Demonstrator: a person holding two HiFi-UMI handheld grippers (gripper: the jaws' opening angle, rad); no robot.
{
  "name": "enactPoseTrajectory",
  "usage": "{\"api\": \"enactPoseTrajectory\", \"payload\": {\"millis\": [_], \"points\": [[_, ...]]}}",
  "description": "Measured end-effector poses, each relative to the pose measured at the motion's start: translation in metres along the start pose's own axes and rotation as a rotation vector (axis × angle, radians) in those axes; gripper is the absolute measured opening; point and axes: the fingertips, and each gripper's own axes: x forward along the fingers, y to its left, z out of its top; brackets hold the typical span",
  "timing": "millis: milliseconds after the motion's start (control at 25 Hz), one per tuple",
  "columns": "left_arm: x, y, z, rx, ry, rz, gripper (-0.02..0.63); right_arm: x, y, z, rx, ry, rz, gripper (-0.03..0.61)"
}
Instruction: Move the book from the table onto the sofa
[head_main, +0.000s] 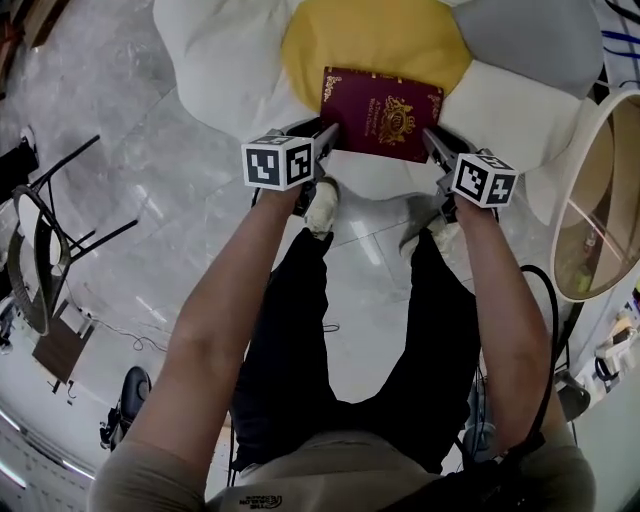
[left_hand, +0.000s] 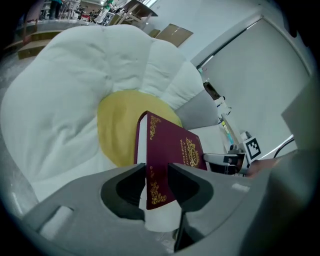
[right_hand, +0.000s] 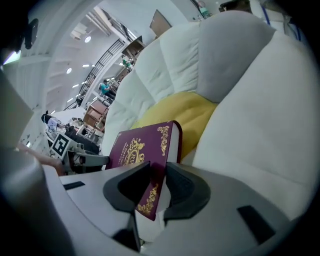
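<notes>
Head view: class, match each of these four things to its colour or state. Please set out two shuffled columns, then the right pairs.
Things
1. book
2. sofa's middle cushion
3. sofa's top-right cushion
4. left gripper

Colours or states
A. yellow
B. grey
C. dark red with gold print
D. shut on a near corner of the book

Pairs: 1-C, 2-A, 3-B, 4-D

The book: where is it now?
Head view, top centre: the book is clamped at its near corners by the left gripper and right gripper, over the yellow centre of the sofa.
</notes>
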Motion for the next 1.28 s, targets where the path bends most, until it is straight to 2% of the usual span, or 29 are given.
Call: {"api": "enactPoseTrajectory", "payload": {"millis": [200,320,480,600,840,1040,1280], "points": [[0.017,0.008,-0.018,0.019,0.019,0.018,0.137,0.01,-0.009,-0.007,-0.019,0.005,-0.018,0.107],[0.016,0.011,-0.015,0.016,0.013,0.039,0.137,0.007,-0.011,-0.004,-0.015,0.005,-0.038,0.117],[-0.007,0.007,-0.005,0.027,0.011,0.073,0.137,-0.015,-0.003,-0.001,-0.01,0.008,-0.065,0.115],[-0.034,-0.006,0.001,0.041,0.016,0.078,0.137,-0.039,0.015,-0.001,-0.008,0.017,-0.054,0.114],[-0.093,-0.062,0.01,0.054,0.007,0.031,0.137,-0.095,0.058,0.002,-0.043,0.032,-0.05,0.084],[-0.144,-0.12,0.014,0.09,-0.003,-0.022,0.137,-0.15,0.105,0.011,-0.093,0.035,-0.039,0.048],[-0.211,-0.184,0.012,0.135,-0.017,-0.091,0.136,-0.221,0.161,0.006,-0.099,0.032,-0.015,0.018]]}}
